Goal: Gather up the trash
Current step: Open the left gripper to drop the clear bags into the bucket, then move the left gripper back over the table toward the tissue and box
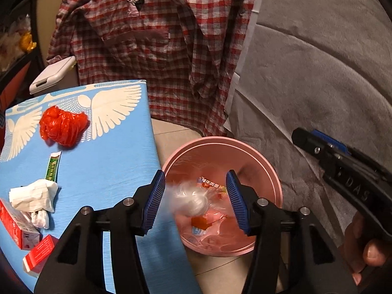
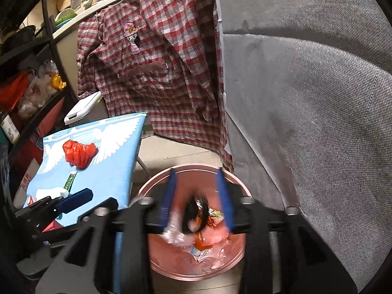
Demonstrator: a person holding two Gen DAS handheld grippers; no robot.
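A pink bin [image 1: 220, 140] [image 2: 196, 278] stands on the floor beside a blue table [image 1: 110, 152] [image 2: 110, 152] and holds wrappers. My left gripper [image 1: 194, 178] hangs open over the bin. A blurred white wad [image 1: 191, 201] is loose between its jaws, touching neither pad. My right gripper [image 2: 196, 174] is open above the bin too, with a blurred dark item [image 2: 193, 213] and clear plastic [image 2: 174, 230] dropping free below it. On the table lie a red plastic bag [image 1: 62, 127] [image 2: 79, 153], a green sachet [image 1: 52, 167], crumpled paper [image 1: 34, 194] and red-and-white boxes [image 1: 14, 223].
A red checked shirt [image 1: 152, 49] hangs behind the bin. Grey fabric [image 1: 318, 61] fills the right side. A white device [image 1: 52, 73] sits past the table's far edge, and a dark shelf [image 2: 29, 73] with bags stands at the left.
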